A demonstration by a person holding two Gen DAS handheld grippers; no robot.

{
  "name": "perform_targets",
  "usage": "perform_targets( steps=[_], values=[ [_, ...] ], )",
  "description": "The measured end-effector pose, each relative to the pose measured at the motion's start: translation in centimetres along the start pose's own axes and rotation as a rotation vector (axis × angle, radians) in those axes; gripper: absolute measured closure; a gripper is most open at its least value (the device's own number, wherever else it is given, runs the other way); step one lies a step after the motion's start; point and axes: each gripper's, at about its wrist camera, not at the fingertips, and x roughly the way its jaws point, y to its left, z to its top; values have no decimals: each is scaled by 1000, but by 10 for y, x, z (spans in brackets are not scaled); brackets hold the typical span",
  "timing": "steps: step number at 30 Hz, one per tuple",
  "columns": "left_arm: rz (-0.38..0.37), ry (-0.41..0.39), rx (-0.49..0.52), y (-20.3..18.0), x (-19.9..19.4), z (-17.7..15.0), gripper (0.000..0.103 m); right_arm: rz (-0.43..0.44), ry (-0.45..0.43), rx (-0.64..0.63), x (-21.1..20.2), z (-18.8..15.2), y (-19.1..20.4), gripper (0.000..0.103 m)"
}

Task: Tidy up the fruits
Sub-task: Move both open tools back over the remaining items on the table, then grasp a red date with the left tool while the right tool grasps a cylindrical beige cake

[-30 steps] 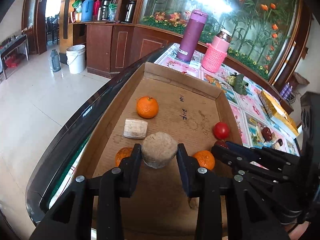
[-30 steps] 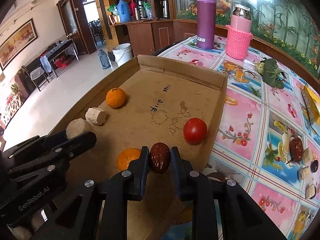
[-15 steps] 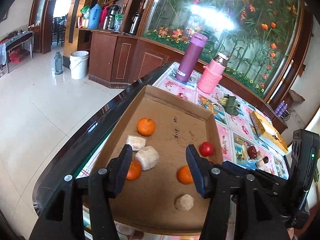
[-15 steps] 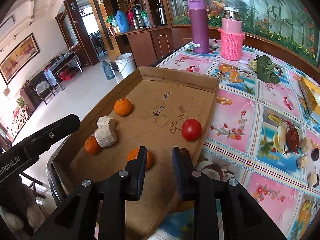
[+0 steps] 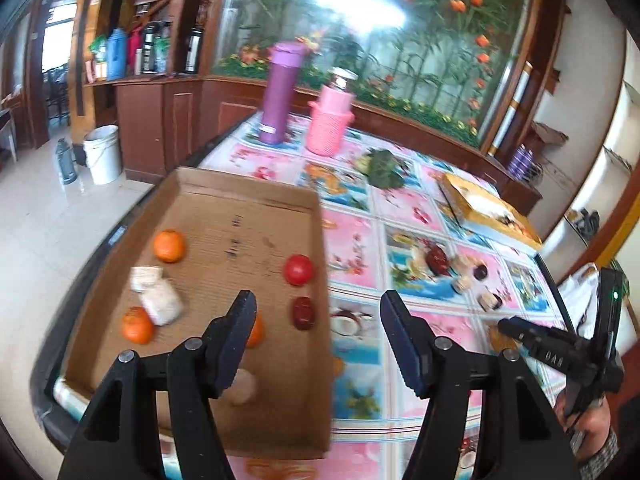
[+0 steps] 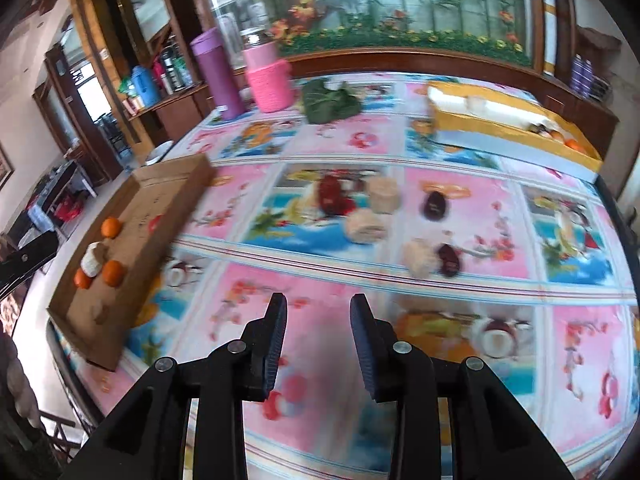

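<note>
Both tools had just let go of what they carried. A second earlier the left tool (image 5: 318,312) had been clamped on a pale round lump and the right tool (image 6: 318,320) on a dark red date; by this moment each pair of jaws had just been opening and nothing lay between them, the left standing fairly wide, the right only narrowly apart. The lump (image 5: 242,386) now lay on the floor of the cardboard tray (image 5: 256,184), close under the left tool's left finger, and the date (image 5: 303,312) lay in the tray just ahead of that same finger, with the tomato (image 5: 298,269) beyond it. Farther to the left of the left tool sat the oranges, one far (image 5: 169,245) and one near (image 5: 137,325), with two pale chunks (image 5: 158,298) between them. The right tool had swung off the tray, which now lay well to its left, and it pointed over the patterned bench (image 6: 460,312) toward the loose pieces ahead of it: a large date (image 6: 331,196), pale lumps (image 6: 366,226) and two smaller dark dates (image 6: 434,205), all apart from its fingers. I judged that one delivery to the tray was finished and that the right tool was lined up to fetch the next piece, while several items on the bench were not yet sorted.
</note>
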Motion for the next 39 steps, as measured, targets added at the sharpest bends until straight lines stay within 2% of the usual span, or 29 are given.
perform_targets(
  steps=[3, 8, 14, 19, 23, 27, 28, 29, 32, 34, 39],
  values=[
    [-42, 48, 53, -27, 19, -3, 39, -52, 8, 81, -5, -1, -43, 68],
    [-80, 99, 104, -63, 49, 1, 39, -68, 6, 122, 3, 9, -70, 68],
    [-127, 124, 86, -97, 91, 21, 39, -34, -20, 121, 26, 24, -69, 68],
    [-187, 171, 32, -115, 146, 38, 40, 34, -55, 48, 40, 34, -49, 67],
    [-220, 225, -1, -122, 182, 43, 40, 0, -67, -48, 51, 39, -34, 67],
    [-216, 254, 58, -135, 203, 38, 40, -35, -47, -80, 61, 38, -35, 67],
    [-216, 258, 73, -137, 206, 36, 45, -48, -44, -81, 62, 37, -38, 67],
    [-214, 262, 87, -138, 208, 34, 56, -36, -26, -72, 65, 36, -42, 67],
    [-198, 255, 130, -141, 212, 30, 77, 4, -15, -43, 66, 35, -51, 68],
    [-214, 252, 136, -140, 213, 29, 77, -11, -16, -50, 66, 34, -49, 76],
    [-252, 223, 140, -135, 214, 28, 77, -4, -19, -34, 65, 32, -48, 78]
  ],
)
